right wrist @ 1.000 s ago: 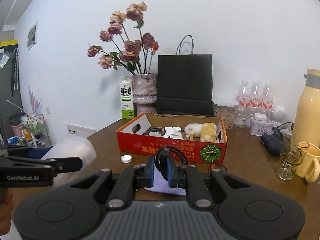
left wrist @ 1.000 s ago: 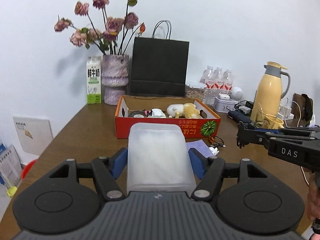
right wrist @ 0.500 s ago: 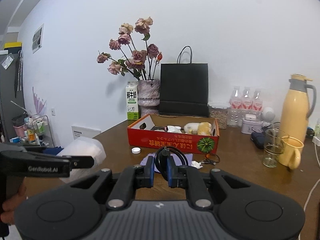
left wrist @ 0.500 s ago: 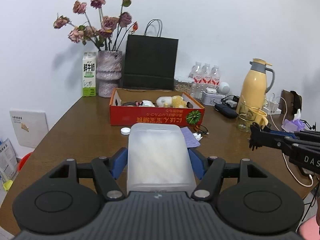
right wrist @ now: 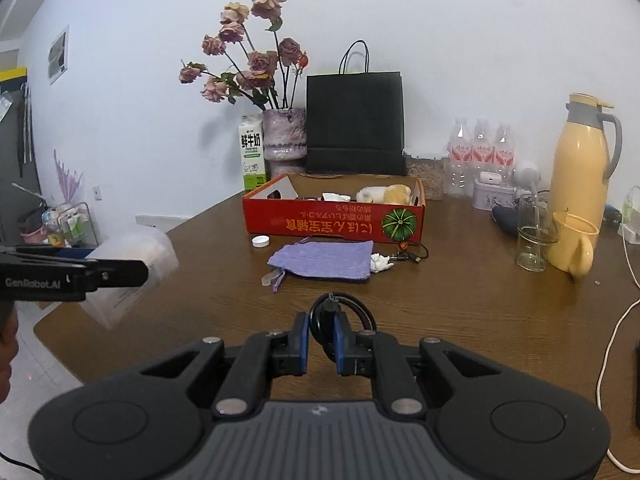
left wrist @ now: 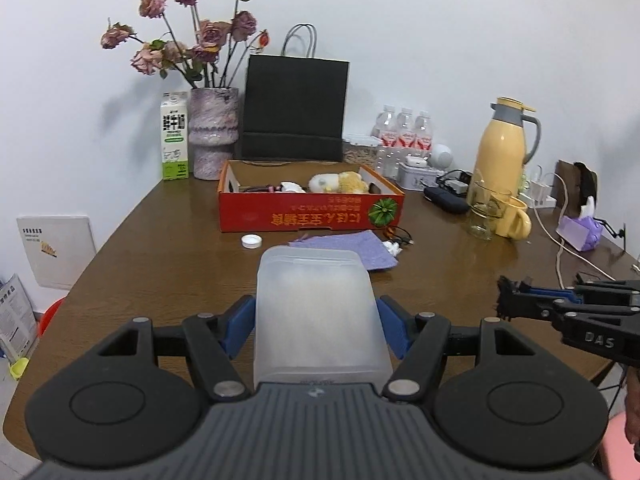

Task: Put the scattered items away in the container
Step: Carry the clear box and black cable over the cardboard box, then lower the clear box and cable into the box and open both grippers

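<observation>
Left gripper [left wrist: 316,322]: matte black plastic body, ribbed grey top plate, two round recessed discs, silver screw heads at linkage pivots, blue pads on fingers [left wrist: 240,330]. Side reads "GenRobot.AI" in right wrist view. Right gripper [right wrist: 323,338]: same build; "DAS" lettering visible on its side.

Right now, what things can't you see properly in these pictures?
- Inside the frosted plastic tub, left wrist view: cloudy walls hide any contents.
- Coiled black cable, right wrist view: the right gripper covers its lower part.
- Bottom of the red box, both views: the front wall hides it; only a plush toy and white bits peek out.
- Milk carton small print: too small to read.
</observation>
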